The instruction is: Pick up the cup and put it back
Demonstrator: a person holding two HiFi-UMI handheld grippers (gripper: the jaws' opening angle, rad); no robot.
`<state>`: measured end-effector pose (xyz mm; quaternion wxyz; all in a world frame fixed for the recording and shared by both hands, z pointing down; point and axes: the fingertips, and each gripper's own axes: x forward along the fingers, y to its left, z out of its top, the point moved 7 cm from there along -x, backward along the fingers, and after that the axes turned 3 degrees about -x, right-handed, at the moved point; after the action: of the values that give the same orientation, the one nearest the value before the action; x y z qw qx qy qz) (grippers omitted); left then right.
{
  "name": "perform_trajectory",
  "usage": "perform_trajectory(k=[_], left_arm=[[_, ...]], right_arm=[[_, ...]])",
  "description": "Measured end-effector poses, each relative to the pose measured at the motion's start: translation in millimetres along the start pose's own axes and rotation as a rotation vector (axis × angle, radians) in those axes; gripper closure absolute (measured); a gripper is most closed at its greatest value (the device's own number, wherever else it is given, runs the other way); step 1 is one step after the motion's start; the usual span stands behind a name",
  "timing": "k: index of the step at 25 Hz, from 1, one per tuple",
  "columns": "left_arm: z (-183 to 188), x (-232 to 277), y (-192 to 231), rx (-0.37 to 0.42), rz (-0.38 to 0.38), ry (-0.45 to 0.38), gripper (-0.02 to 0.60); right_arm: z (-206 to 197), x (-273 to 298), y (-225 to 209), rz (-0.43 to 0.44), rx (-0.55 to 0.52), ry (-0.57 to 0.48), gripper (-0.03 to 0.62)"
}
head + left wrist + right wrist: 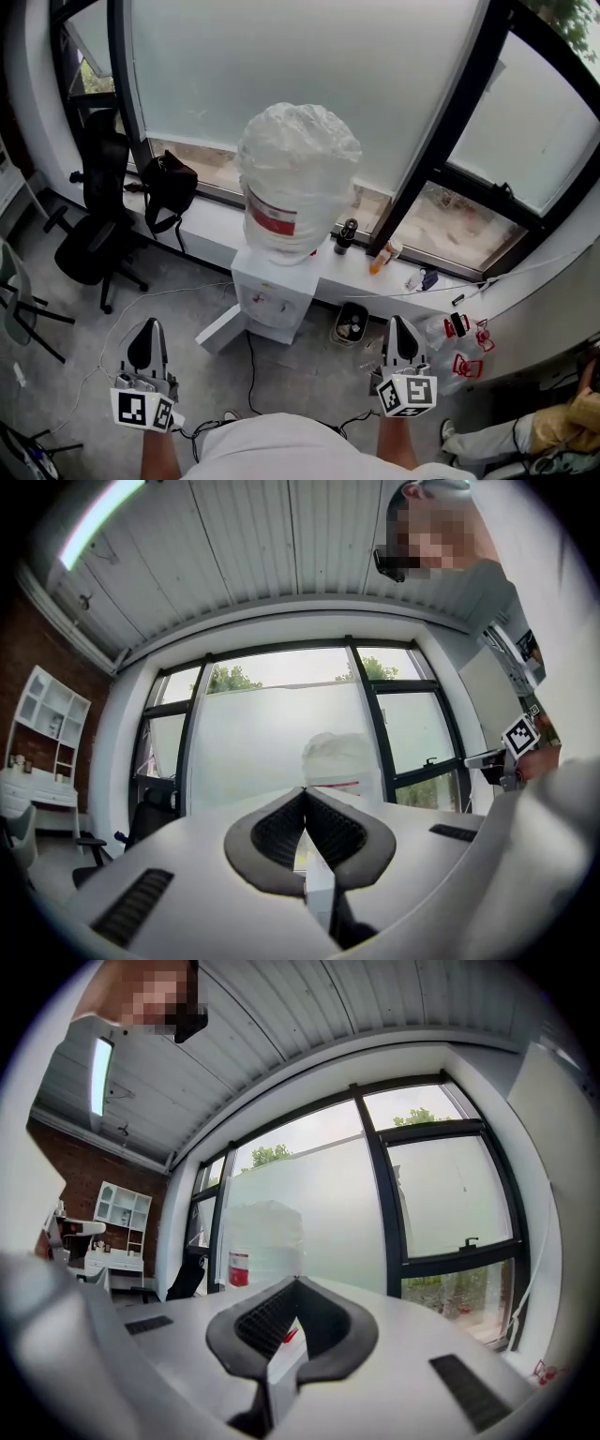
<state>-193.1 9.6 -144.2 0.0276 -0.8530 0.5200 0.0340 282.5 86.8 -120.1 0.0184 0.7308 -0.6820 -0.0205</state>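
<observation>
scene: a person stands on a grey floor [309, 375] facing a white water dispenser [272, 295] under a frosted window, a gripper held level in each hand.
left gripper: the left gripper [147, 328] hangs low at the left, well apart from the dispenser; in its own view [305, 794] the 2 jaws meet at the tips with nothing between them.
right gripper: the right gripper [400, 326] hangs low at the right; in its own view [296, 1283] the jaws are likewise closed on nothing.
dispenser: a plastic-wrapped water bottle [295, 178] with a red label sits on top.
ledge: the window ledge [216, 225] carries a black bag [169, 187], a dark flask-like container [346, 234] just beside the dispenser, and an orange bottle [378, 262].
cup: no view shows a thing that can surely be called the cup; the dark container is the nearest candidate, too small to tell.
step in hand: judged, both hands are empty and away from the ledge, which fits a stance ahead of reaching for the cup as well as one with the cup already set back.
next move: not settled here; a grasp, if one is to come, would call for parted jaws and a closer approach, while a cup already back asks nothing more.
</observation>
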Motion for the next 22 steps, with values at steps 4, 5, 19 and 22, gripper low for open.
perform_trajectory(k=[4,5,19,22], left_arm=[[1.5,5.6,-2.0,0.012,-0.038,-0.003,0.558],[0.2,6.2,-1.3,0.002,-0.038,-0.004,0.558],[-0.2,-4.6,17.5,-0.041,-0.009,-0.028,0.558],[-4.1,-4.8,16.2,-0.041,-0.022,-0.019,0.558]], right_arm=[[6.6,16.1,20.8,0.036,0.006,-0.043,0.574],[7.3,18.6,24.9,0.047,0.006,-0.047,0.574],[10.0,20.6,56.7,0.092,0.017,-0.037,0.574],[6.1,15.9,61.8,0.1,0.01,-0.018,0.574]])
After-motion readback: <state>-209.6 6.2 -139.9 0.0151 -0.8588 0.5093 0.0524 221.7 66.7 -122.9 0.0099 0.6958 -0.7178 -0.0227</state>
